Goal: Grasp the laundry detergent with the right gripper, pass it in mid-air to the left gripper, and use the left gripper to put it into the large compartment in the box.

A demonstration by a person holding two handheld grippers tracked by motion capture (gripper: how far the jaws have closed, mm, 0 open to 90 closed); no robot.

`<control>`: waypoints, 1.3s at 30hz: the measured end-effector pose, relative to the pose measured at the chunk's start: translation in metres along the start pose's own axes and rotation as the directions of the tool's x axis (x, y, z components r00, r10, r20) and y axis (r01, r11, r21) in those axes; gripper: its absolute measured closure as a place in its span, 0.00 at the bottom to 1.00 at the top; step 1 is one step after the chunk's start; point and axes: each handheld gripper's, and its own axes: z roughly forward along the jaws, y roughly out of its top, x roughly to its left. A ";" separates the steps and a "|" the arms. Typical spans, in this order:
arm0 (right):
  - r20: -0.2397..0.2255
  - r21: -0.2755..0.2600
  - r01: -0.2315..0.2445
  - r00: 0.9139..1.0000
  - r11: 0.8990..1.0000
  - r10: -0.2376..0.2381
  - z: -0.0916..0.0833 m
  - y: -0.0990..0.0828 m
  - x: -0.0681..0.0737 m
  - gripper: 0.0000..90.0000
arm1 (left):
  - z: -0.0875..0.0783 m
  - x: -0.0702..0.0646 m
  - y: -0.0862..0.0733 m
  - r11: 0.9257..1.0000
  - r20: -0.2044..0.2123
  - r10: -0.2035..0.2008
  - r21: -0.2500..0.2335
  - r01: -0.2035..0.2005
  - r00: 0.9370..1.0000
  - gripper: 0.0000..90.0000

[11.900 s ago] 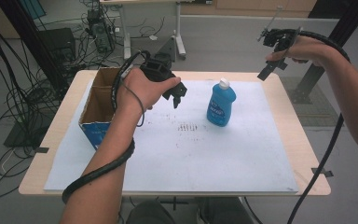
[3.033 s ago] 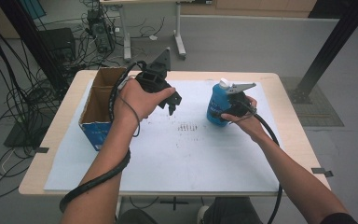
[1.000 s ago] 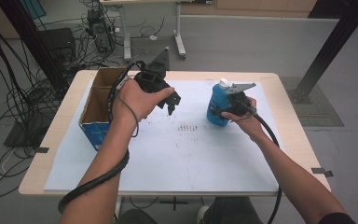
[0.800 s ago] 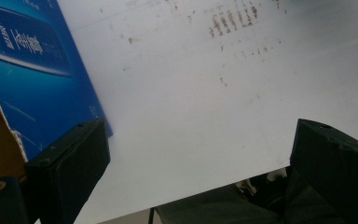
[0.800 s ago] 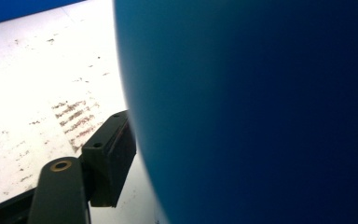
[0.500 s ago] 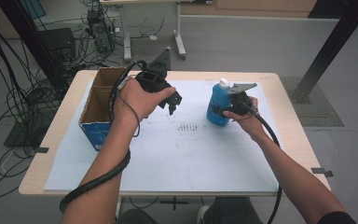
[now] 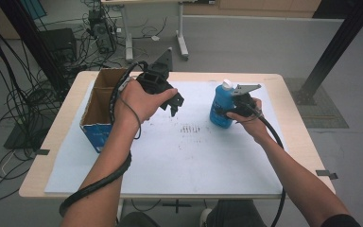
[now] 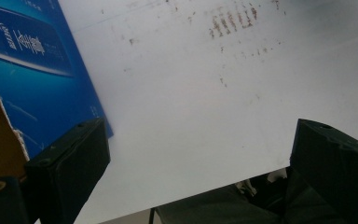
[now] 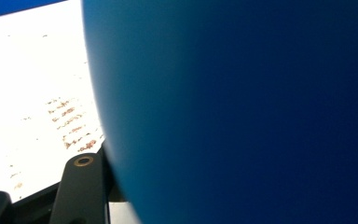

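On the white sheet [image 7: 189,161] covering the surface, the right hand-held gripper [image 7: 230,108] has just been closing its jaws and clasps the upright blue bottle [image 7: 221,106]. The left hand-held gripper [image 7: 176,101] hangs released beside the cardboard box [image 7: 98,108].

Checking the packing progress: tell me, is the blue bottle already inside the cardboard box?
No, the blue bottle stands upright on the white sheet, well apart from the cardboard box.
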 end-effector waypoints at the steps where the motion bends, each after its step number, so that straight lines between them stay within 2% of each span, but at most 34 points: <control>1: -0.006 -0.002 -0.007 1.000 1.000 0.007 0.000 0.000 -0.001 0.43 | 0.000 0.000 0.000 1.000 -0.001 0.000 0.002 0.000 1.000 0.06; 39: -0.035 -0.018 -0.020 0.999 1.000 0.020 0.000 -0.003 -0.003 0.48 | 0.002 -0.004 0.005 1.000 -0.009 0.008 0.009 -0.008 1.000 0.06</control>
